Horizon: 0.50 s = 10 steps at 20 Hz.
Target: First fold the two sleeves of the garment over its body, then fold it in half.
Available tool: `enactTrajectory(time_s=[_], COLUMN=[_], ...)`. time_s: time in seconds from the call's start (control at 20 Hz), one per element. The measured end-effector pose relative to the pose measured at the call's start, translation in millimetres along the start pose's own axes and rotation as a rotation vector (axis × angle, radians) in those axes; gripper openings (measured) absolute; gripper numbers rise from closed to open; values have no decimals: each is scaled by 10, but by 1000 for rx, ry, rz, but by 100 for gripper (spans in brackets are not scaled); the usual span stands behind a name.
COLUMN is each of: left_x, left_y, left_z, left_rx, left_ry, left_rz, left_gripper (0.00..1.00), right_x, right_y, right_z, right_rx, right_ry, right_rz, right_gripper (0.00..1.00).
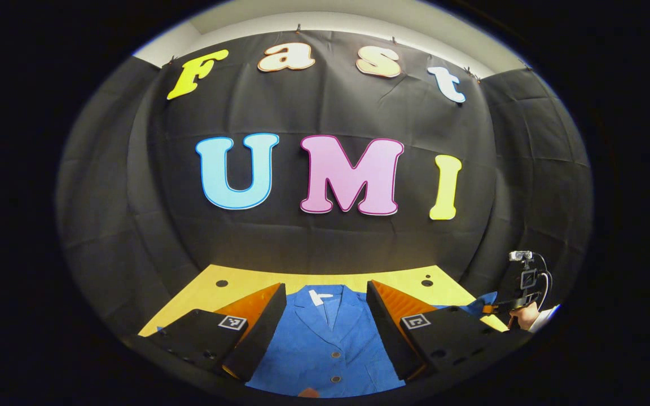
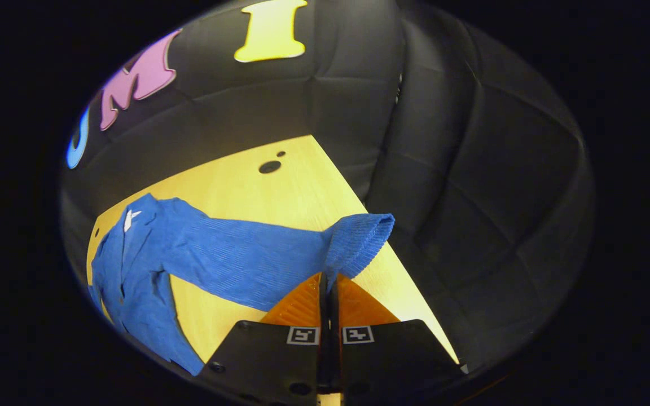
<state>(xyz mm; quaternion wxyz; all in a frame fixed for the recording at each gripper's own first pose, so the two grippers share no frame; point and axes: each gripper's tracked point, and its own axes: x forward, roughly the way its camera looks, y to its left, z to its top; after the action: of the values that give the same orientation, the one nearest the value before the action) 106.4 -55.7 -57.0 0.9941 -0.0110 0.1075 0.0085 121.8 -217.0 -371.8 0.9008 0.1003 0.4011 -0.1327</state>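
Blue garment lay flat on yellow table. Left gripper hovered wide open above its collar. Right gripper pinched sleeve near cuff, near table's edge.

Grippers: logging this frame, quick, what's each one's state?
Left gripper: open, holding nothing, above the garment.
Right gripper: shut on the sleeve.

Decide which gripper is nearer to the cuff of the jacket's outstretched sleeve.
Right. The right gripper is pinched shut on the sleeve just beside its cuff. The left gripper hangs open over the jacket's buttoned front, away from that cuff.
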Motion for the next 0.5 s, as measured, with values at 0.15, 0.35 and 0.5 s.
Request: enactTrajectory(time_s=[0.15,0.35,0.5], left_x=[-118,-213,-257], left_y=[111,435,864], left_z=[88,46,-36], left_rx=[-4,-29,-39], left_ry=[-32,-52,-56], left_rz=[-11,-42,-42], left_gripper=[82,82,82], right_x=[-429,-1063,-1487], right_y=[374,1025,1751], right_z=[359,761,943], right_rx=[-8,-73,-91], right_ry=[-91,-199,-234], right_rz=[37,72,124], right_gripper=[1,0,1])
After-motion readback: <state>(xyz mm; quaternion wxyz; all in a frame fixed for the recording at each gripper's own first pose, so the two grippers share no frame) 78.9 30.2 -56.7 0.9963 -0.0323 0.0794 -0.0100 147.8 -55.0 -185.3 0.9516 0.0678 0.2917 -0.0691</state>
